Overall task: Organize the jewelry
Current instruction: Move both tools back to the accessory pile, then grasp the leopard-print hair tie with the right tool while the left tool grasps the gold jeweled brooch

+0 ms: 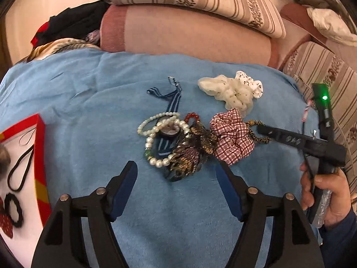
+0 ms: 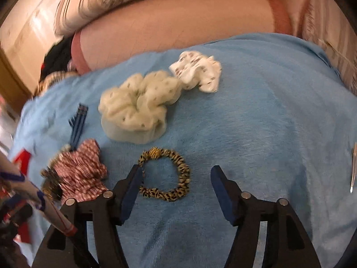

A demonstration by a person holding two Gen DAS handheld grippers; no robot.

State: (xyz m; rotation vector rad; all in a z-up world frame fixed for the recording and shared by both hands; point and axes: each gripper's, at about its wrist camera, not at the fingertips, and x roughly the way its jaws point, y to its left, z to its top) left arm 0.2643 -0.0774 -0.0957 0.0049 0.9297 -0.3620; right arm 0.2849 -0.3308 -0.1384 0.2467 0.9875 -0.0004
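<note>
On the blue blanket (image 1: 89, 102) lies a tangle of pearl bracelets (image 1: 154, 131), a striped-strap watch (image 1: 169, 130) and dark beaded pieces (image 1: 187, 158). My left gripper (image 1: 176, 167) hovers open just in front of this pile, holding nothing. Beside the pile is a red-check scrunchie (image 1: 232, 138). In the right wrist view my right gripper (image 2: 176, 168) stands open around a leopard-print hair tie (image 2: 165, 194), which lies flat with the left pad at its edge. A cream scrunchie (image 2: 133, 107) and a white dotted one (image 2: 198, 71) lie farther back.
A red-rimmed box (image 1: 40, 156) at the left holds black hair ties and a red spotted piece. Pink and striped cushions (image 1: 189, 38) bound the blanket at the back. A person's hand (image 1: 323, 192) holds the right gripper (image 1: 264, 131) at the right edge.
</note>
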